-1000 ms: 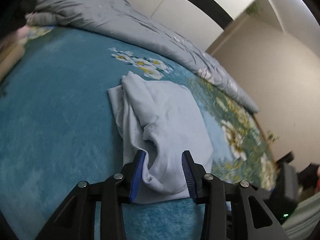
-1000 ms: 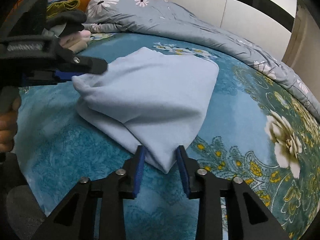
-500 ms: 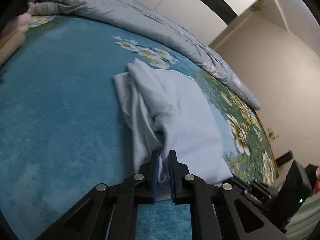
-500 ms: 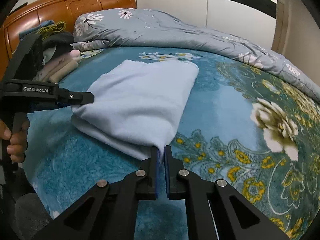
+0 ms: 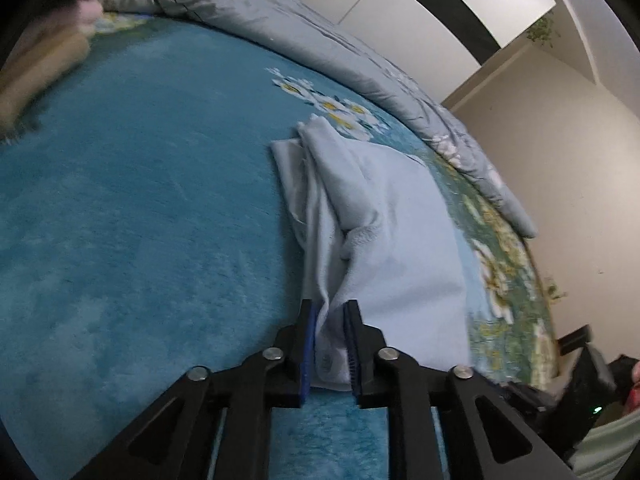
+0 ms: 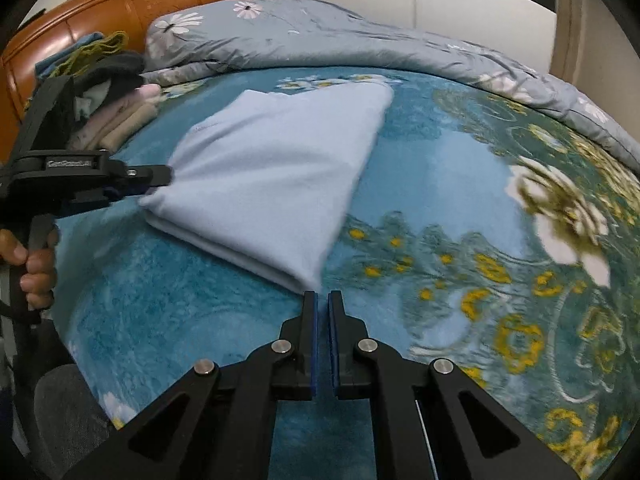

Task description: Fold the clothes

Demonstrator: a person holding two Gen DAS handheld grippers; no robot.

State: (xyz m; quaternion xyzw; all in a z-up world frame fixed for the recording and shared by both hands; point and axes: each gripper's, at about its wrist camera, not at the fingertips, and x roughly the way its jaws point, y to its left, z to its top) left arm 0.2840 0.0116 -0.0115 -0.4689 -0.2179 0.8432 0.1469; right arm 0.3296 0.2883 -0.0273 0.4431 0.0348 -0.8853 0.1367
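Now: one folded garment (image 6: 276,176) on bed (image 6: 420,184) | left claw (image 5: 330,346) grips its edge | right claw (image 6: 323,334) pinches its corner | bare bedspread around garment

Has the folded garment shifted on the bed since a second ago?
Yes. In the right wrist view the garment has slid away from the white flower on the blanket, toward the clothes pile by the headboard.
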